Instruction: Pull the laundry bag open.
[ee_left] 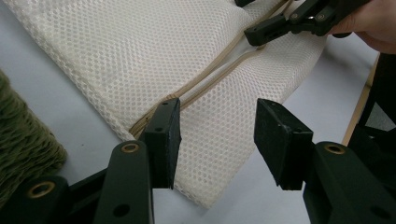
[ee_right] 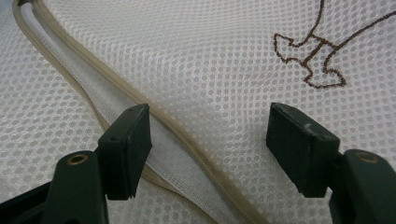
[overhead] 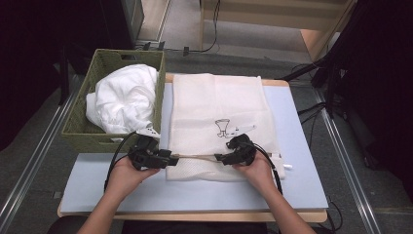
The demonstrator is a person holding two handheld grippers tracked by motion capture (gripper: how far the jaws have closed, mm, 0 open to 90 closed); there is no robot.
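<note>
I see a pale blue surface (overhead: pixel 302 170) carrying a white mesh bag (overhead: pixel 219 112) laid flat, and a green basket (overhead: pixel 80 129) at its left edge.

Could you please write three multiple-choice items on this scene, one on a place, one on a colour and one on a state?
1. Where does the white bundled cloth lie?
A. In the green woven basket
B. On the mesh bag
C. On the floor

2. What colour is the mesh bag's zipper?
A. Black
B. Beige
C. Red

3. How does the zipper stand between the two grippers?
A. Closed all along
B. Torn off
C. Parted, with a gap showing

Answers:
1 A: the high view shows the cloth bulging inside the basket.
2 B: the right gripper view shows tan zipper tape on cream mesh.
3 C: the two zipper halves run apart in both gripper views.
</note>
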